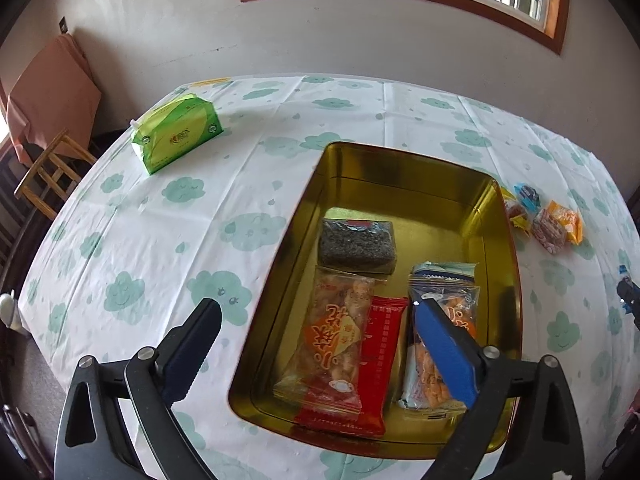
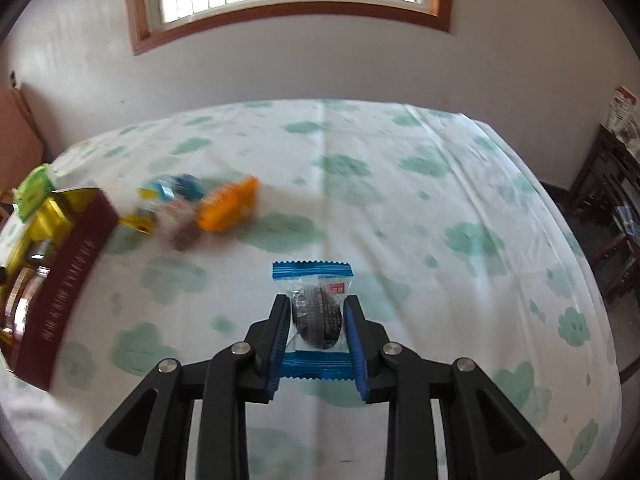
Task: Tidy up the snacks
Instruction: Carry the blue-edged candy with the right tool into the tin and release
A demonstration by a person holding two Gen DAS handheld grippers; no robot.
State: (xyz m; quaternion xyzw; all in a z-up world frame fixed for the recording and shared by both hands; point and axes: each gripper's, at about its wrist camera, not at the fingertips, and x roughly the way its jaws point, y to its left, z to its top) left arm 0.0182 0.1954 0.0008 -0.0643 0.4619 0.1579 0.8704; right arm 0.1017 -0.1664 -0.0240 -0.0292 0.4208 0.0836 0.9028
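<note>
Table (image 1: pixel 248 184): covered by a white cloth with green clouds; it carries everything I am working with.
Tin (image 1: pixel 404 168): one gold rectangular box, open, lying on the cloth under my left tongs; from my right side its dark red outer wall shows at the left edge.
My left tongs (image 1: pixel 316 344): pointed steeply down over the near end of the tin, jaws spread wide with nothing between them; one finger is over the cloth outside the tin wall, the blue-padded finger is over the packets inside.
My right tongs (image 2: pixel 317 342): tilted down over the open cloth, well to the right of the tin, jaws clamped on a snack from both sides.
Tissue pack (image 1: pixel 178 134): one, green, at the far left of the table, well apart from the tin.
Snacks in the tin: four that I can count. A dark block (image 1: pixel 358 246) at the middle, a clear packet with orange print (image 1: pixel 336 336), a red packet (image 1: pixel 374 364) partly under it, and a clear packet with blue ends (image 1: pixel 444 308) by the right wall.
Held snack (image 2: pixel 318 316): one small clear wrapper with blue crimped ends and a round dark piece inside, a small red label near the top.
Loose snacks (image 1: pixel 544 216): a small cluster on the cloth just right of the tin, orange, blue and yellow wrappers; blurred, so I cannot count them surely.
</note>
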